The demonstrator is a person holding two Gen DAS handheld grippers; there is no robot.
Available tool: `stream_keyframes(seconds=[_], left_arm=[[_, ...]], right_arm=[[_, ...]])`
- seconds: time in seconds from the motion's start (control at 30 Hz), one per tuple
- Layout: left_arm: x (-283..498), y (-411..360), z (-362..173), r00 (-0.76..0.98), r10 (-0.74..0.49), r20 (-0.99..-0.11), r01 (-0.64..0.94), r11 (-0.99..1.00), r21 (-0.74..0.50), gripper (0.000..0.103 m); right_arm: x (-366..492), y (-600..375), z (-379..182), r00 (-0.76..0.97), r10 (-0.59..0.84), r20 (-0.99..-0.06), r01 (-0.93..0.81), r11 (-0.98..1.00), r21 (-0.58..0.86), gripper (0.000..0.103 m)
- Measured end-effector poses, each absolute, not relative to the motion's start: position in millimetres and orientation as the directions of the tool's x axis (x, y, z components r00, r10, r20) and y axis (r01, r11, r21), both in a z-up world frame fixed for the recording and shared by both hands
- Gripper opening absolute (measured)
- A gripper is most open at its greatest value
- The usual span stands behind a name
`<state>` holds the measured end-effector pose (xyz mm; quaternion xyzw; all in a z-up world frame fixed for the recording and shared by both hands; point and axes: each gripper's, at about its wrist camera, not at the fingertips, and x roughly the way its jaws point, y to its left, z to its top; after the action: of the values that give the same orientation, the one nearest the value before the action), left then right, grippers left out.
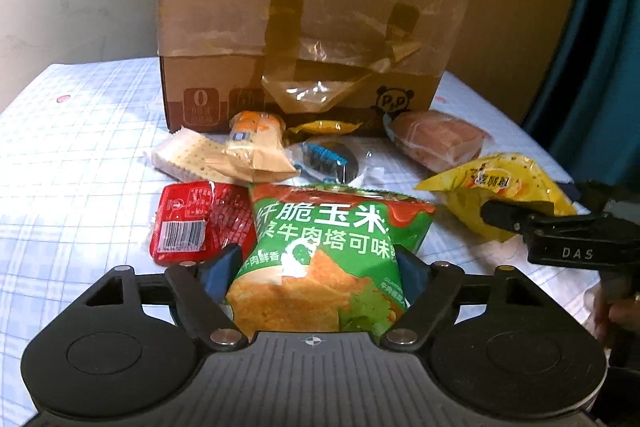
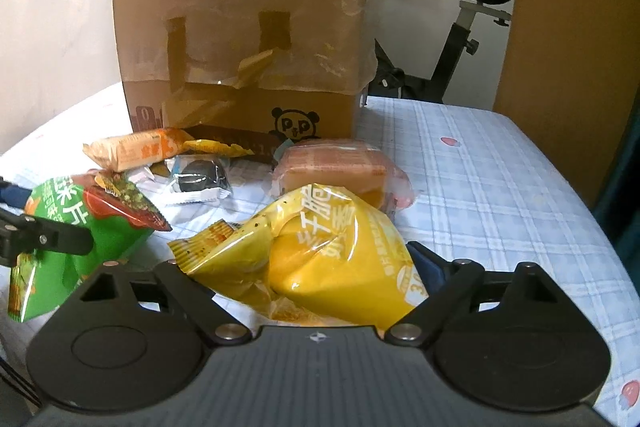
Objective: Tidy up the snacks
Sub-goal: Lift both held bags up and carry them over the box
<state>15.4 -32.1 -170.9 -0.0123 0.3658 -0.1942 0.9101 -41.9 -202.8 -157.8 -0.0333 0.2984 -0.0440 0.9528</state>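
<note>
A green corn-chip bag (image 1: 320, 247) lies on the checked tablecloth between the fingers of my left gripper (image 1: 318, 259), and both blue pads (image 1: 222, 267) touch its sides. In the right wrist view the same green bag (image 2: 92, 227) sits at the left under a left finger (image 2: 52, 241). A crumpled yellow chip bag (image 2: 320, 247) fills my right gripper (image 2: 308, 263). Its right pad (image 2: 434, 267) rests against the bag, while the left pad is hidden behind it. From the left wrist view, the yellow bag (image 1: 500, 195) lies under a right-gripper finger (image 1: 504, 219).
A taped cardboard box (image 1: 300, 27) stands behind the pile, its flap up. In front of it lie a red packet (image 1: 192, 223), crackers (image 1: 188, 155), an orange-beige bar (image 1: 256, 143), a dark cookie (image 1: 328, 159) and a pink wrapped cake (image 1: 440, 143). An exercise bike (image 2: 460, 39) stands beyond the table.
</note>
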Motion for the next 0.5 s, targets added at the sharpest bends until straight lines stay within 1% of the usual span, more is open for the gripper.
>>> stream_keyframes(seconds=[0.13,0.5], left_arm=[[9,-27,-167,0.678,-0.365,-0.638,0.332,0.926,-0.178,0.079],[-7,-15,-152,0.734,-0.366,-0.572,0.323,0.929,-0.18,0.079]], right_arm=[[-50,-202,-156,0.828,-0.078,-0.555,0.067,0.997,-0.04,0.091],[-60,-186,-144,0.862,-0.06,-0.503,0.042,0.998,-0.047,0.091]])
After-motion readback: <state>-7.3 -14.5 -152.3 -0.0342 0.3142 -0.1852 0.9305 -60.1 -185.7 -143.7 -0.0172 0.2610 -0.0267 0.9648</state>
